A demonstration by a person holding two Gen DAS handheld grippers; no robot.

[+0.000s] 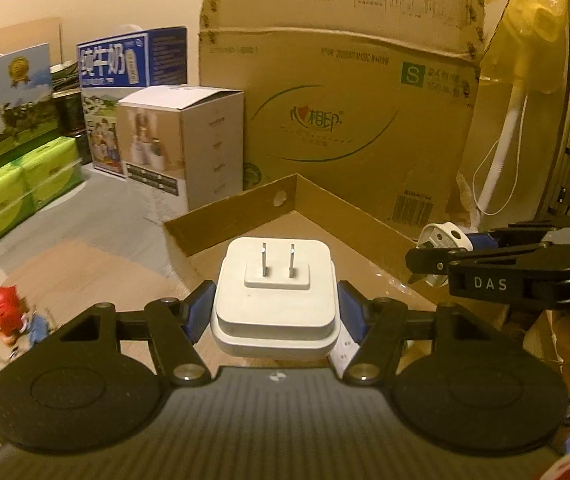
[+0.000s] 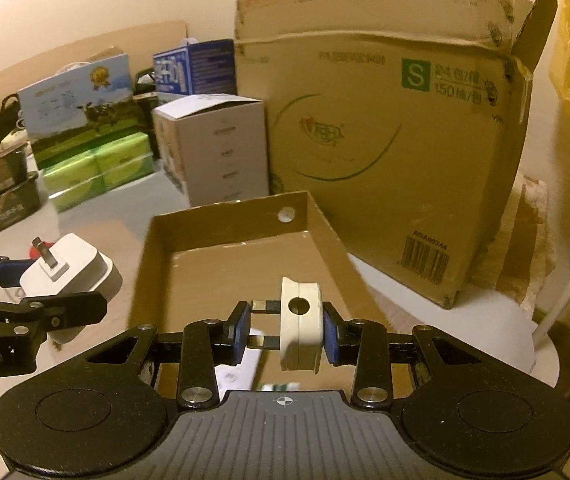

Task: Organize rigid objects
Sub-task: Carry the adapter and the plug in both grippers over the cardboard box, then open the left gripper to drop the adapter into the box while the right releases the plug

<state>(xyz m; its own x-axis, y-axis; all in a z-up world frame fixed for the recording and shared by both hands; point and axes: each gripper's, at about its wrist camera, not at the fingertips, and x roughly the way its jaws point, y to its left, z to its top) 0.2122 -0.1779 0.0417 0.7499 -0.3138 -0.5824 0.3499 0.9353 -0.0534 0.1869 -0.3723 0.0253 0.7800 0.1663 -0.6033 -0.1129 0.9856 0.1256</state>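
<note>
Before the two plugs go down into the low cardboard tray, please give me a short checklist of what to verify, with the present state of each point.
1. Left tool grips the square white charger: ok, blue pads press both sides.
2. Right tool grips the round white plug: ok, held by its prongs and its back.
3. Low cardboard tray is open and in front of both tools: ok.
4. Tray floor has free room: ok in the visible part; the near edge is hidden behind the tools.
5. The two tools are apart: ok, a gap shows between them.
6. Tools are above the tray floor: cannot tell.
</note>
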